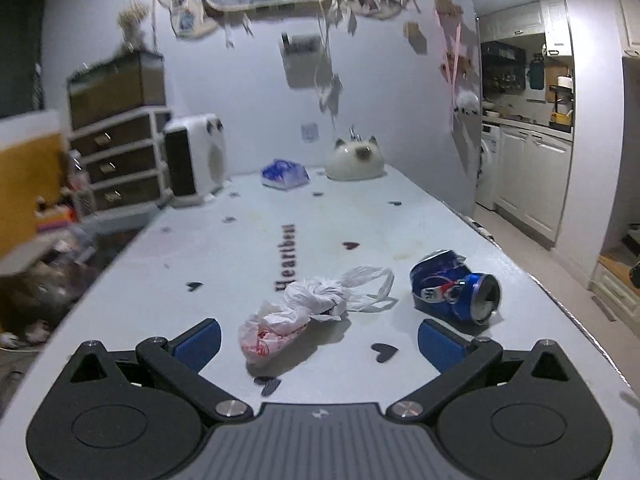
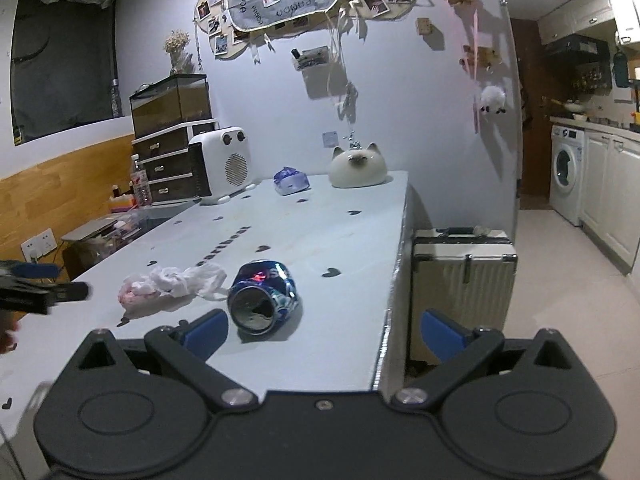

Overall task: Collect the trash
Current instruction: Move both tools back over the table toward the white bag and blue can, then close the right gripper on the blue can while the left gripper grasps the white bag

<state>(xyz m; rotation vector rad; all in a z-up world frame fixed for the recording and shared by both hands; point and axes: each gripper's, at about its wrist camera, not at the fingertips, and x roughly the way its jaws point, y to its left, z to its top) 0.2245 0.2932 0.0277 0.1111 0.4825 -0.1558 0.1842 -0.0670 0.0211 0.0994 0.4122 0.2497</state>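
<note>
My left tongs point(image 1: 319, 338) gape wide with the crumpled plastic bag point(image 1: 298, 312) lying just ahead between them, long axis slanting right, while my empty right tongs point(image 2: 324, 334), equally wide, face the crushed can point(image 2: 262, 298) on the desk point(image 2: 340, 240).

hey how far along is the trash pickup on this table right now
Nothing looks collected yet. Both the left gripper and the right gripper are open and empty. The crumpled plastic bag lies just ahead of the left gripper, and the crushed blue can just ahead of the right. Both pieces are left to pick up; no bin is in view.
</note>
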